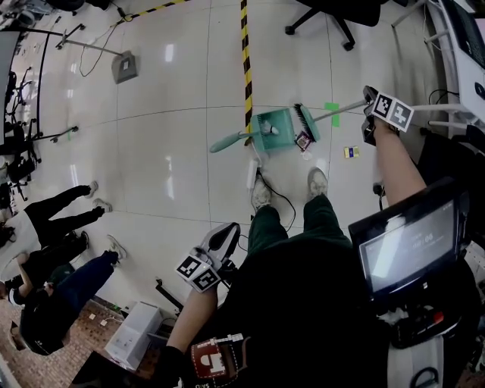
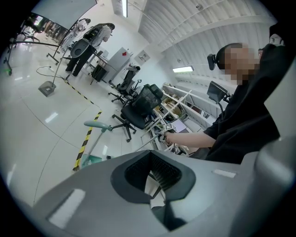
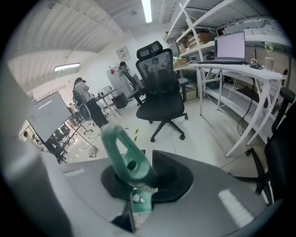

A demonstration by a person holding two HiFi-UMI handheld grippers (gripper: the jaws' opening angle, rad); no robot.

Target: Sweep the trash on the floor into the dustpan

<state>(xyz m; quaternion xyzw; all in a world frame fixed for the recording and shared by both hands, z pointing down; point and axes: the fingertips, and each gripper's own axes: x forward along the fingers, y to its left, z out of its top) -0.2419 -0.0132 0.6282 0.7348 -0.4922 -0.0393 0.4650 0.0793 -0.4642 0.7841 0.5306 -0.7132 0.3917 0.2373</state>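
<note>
The green dustpan (image 1: 273,130) stands on the white floor by the striped tape, its long handle (image 1: 227,141) lying out to the left. A dark broom head (image 1: 307,123) rests just right of it. A small trash piece (image 1: 303,141) lies in front of the broom, and a yellow scrap (image 1: 350,151) lies farther right. My right gripper (image 1: 369,114) is shut on the broom handle, whose green looped end (image 3: 124,155) sticks up between the jaws of the right gripper (image 3: 138,178). My left gripper (image 1: 225,233) hangs low by my left leg. In its own view the left gripper (image 2: 151,178) is open and empty.
Black-and-yellow tape (image 1: 246,61) runs away from the dustpan. An office chair (image 1: 333,15) stands at the back, a white desk frame (image 1: 462,45) at the right. People (image 1: 53,250) sit at the left near a white box (image 1: 135,333). A cable (image 1: 280,201) lies by my feet.
</note>
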